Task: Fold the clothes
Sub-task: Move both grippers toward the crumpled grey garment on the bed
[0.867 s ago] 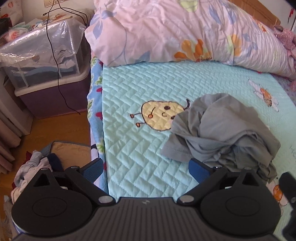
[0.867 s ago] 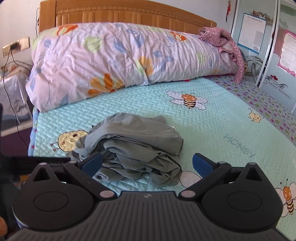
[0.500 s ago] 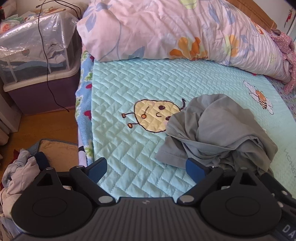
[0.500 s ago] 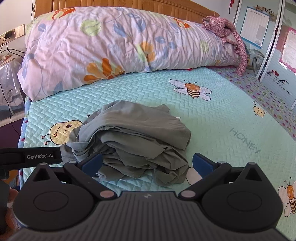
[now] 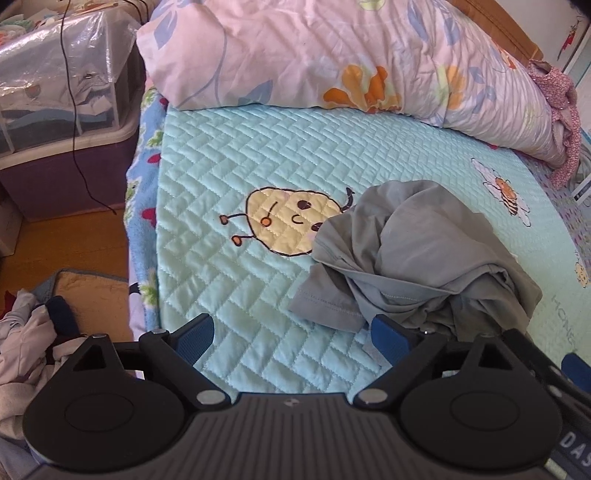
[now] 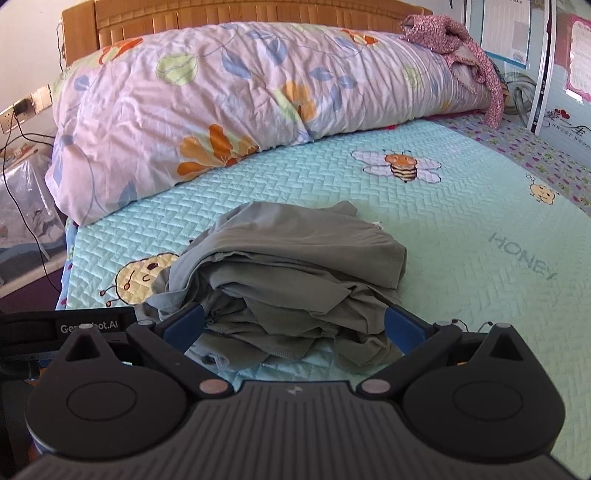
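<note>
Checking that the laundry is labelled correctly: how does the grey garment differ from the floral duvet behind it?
The grey garment is plain; the duvet is pale with orange flowers and blue leaves. The garment lies crumpled in a small heap mid-bed; the duvet is a long roll across the head of the bed, against the headboard. The garment is much smaller than the duvet. Both rest on the quilted bedspread, untouched by either gripper.

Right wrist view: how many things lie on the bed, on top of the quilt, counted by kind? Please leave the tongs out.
Grey garment, a crumpled heap that seems to be one piece: 1
Pink garment: 1
Flowered duvet: 1
Total: 3
</note>
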A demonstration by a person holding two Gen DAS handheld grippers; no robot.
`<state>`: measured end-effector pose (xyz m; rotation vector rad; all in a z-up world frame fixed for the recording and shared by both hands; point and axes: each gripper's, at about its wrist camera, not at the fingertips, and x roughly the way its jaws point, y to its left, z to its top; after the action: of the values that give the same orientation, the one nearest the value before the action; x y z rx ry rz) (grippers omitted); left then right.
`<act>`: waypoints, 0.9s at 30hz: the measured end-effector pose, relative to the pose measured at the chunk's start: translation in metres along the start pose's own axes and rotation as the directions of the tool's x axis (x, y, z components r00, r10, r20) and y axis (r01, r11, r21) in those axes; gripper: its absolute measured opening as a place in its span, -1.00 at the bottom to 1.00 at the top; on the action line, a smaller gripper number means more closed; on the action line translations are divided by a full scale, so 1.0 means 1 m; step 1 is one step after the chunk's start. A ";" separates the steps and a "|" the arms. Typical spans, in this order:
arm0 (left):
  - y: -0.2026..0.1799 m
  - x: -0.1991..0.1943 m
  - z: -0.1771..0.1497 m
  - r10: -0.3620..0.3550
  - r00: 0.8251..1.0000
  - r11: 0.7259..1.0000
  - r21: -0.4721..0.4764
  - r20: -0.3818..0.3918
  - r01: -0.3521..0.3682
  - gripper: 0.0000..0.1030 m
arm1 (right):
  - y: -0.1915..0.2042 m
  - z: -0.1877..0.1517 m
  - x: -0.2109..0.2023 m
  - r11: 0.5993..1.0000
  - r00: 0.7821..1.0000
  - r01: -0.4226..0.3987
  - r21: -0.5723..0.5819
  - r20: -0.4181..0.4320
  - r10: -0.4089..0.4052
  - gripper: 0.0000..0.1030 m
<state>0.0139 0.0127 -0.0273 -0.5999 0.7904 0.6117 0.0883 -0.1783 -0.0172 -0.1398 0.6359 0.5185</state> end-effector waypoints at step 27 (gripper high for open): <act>-0.007 -0.008 -0.003 0.162 0.985 0.984 0.067 0.067 -0.166 0.85 | 0.006 -0.006 0.047 0.968 1.000 -0.016 -0.251 -0.026 0.010 0.47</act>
<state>0.0128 0.0036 -0.0211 -0.4505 0.8063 0.7462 0.1142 -0.1547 -0.0501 -0.3827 0.5937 0.6103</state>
